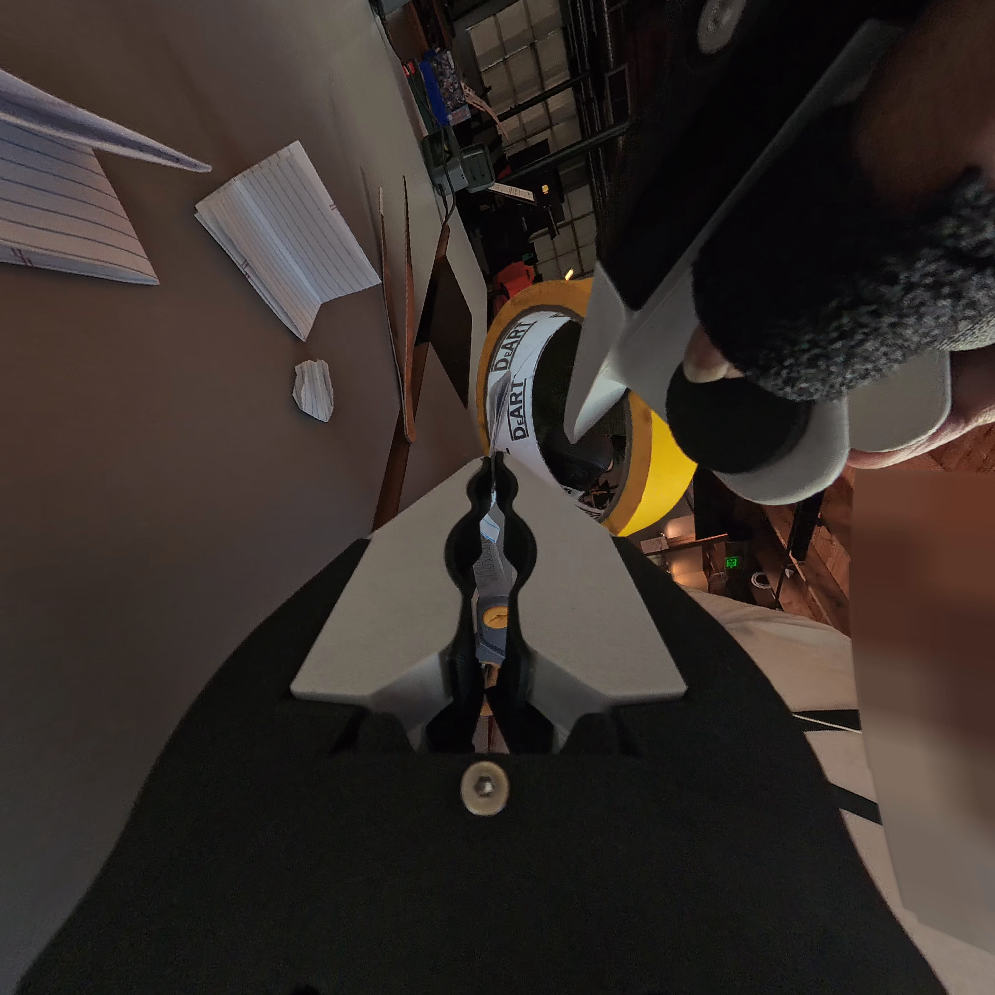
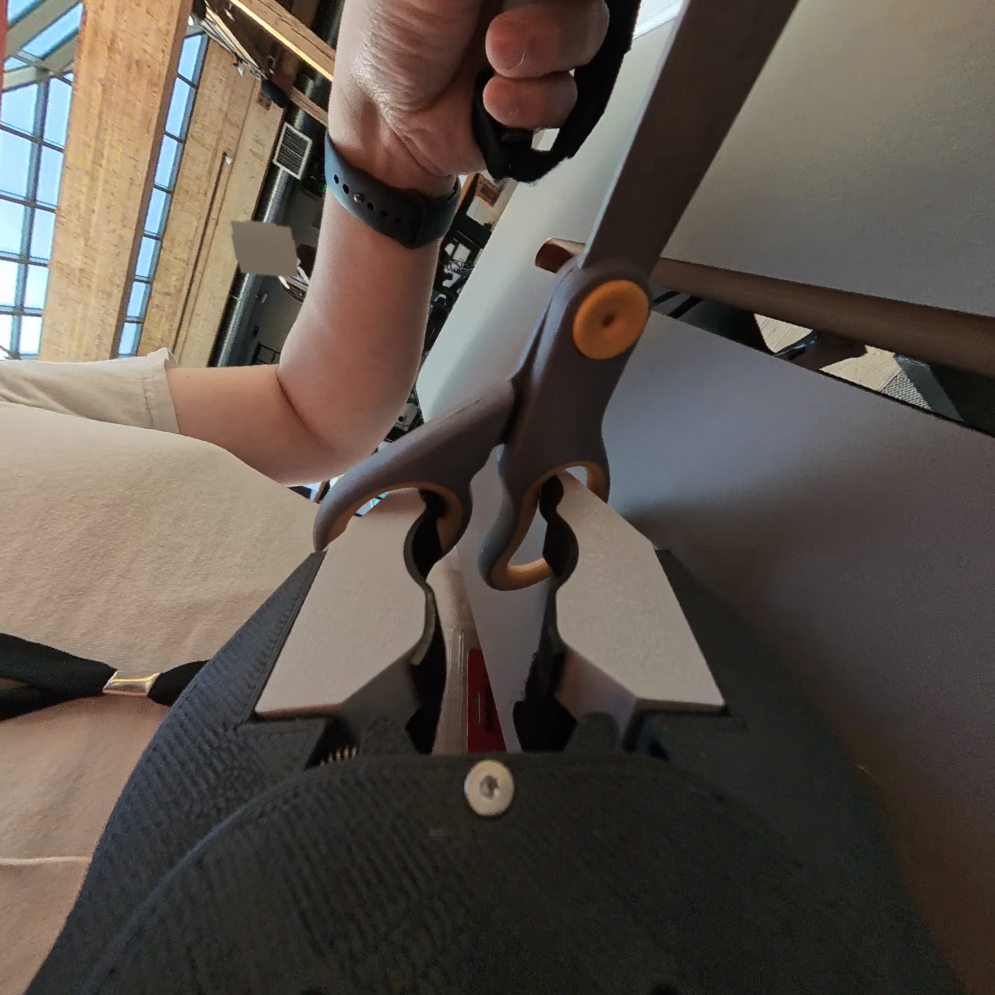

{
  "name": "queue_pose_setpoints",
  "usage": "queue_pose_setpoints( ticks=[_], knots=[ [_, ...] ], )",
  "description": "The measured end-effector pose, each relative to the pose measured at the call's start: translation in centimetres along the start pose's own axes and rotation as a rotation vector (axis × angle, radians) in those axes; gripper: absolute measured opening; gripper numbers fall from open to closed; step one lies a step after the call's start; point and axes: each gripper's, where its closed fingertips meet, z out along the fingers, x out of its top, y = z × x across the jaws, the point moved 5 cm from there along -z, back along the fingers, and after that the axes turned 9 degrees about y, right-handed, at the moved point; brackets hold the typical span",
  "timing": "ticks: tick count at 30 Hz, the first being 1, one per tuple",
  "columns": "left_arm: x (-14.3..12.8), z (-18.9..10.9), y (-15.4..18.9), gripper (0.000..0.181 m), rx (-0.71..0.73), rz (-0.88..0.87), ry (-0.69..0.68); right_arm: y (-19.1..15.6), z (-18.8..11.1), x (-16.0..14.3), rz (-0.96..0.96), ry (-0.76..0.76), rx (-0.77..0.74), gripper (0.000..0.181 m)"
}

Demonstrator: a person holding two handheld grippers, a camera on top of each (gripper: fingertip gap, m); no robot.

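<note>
Lying on the brown surface (image 1: 161, 484) at the left of the left wrist view are folded sheets of lined paper (image 1: 291, 237) and a small crumpled scrap (image 1: 313, 389). Right of them, the left gripper (image 1: 492, 466) is pressed together, pinching a tape strip (image 1: 496, 409) that runs back to a yellow tape roll (image 1: 654, 474) raised just beyond its tips. A pointed white-and-black tool (image 1: 597, 350), held by a hand in a grey knit cuff (image 1: 861, 301), reaches into the roll's hole. Through the gap between the fingers, part of the grey scissors (image 1: 492, 619) with their orange pivot shows.

Only the right wrist view shows them whole: the right gripper (image 2: 490, 492) is spread, one finger in each handle loop, the long axis running up and rightward, blades out of frame. A hand (image 2: 409, 91) with a dark wristband (image 2: 387, 207) grips a black handle at upper left.
</note>
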Motion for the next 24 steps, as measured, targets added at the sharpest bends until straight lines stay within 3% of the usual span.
queue_pose_setpoints(
  ticks=[24],
  knots=[
    [0.72, -0.27, 0.0, 0.0, -0.043, -0.008, 0.023, 0.03, -0.6, 0.72, -0.059, 0.039, -0.07, 0.029]
  ],
)
